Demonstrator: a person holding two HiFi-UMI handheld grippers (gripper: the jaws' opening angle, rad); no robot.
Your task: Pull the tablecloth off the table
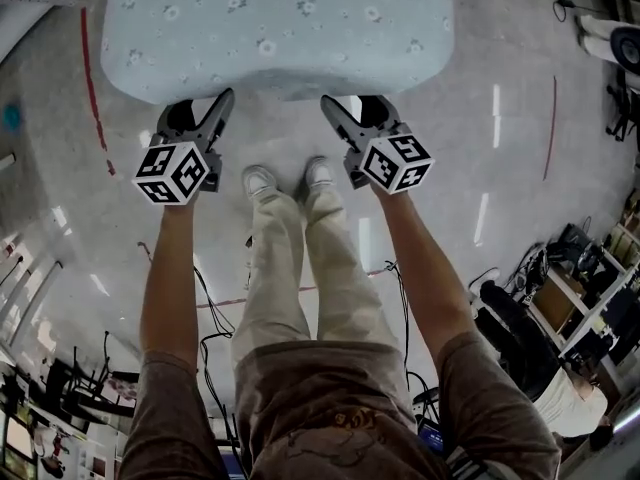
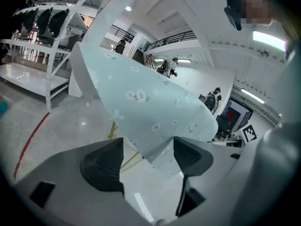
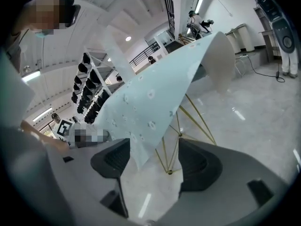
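Note:
A pale blue tablecloth (image 1: 280, 28) with small flower prints covers the table at the top of the head view, its front hem hanging toward me. My left gripper (image 1: 195, 110) sits at the hem's left part and my right gripper (image 1: 355, 106) at its right part. In the left gripper view a hanging fold of the cloth (image 2: 150, 112) dips between the spread pads of the open left gripper (image 2: 148, 159), not pinched. In the right gripper view a cloth corner (image 3: 155, 98) hangs between the open right gripper's (image 3: 155, 159) pads, close to the left pad (image 3: 113, 161).
The table's thin yellow legs (image 3: 188, 121) show under the cloth. My shoes (image 1: 260, 180) stand just short of the table. A red floor line (image 1: 90, 78) runs at the left, cables (image 1: 205, 308) lie behind me, and equipment clutter (image 1: 570, 298) fills the right. A white rack (image 2: 37, 55) stands far left.

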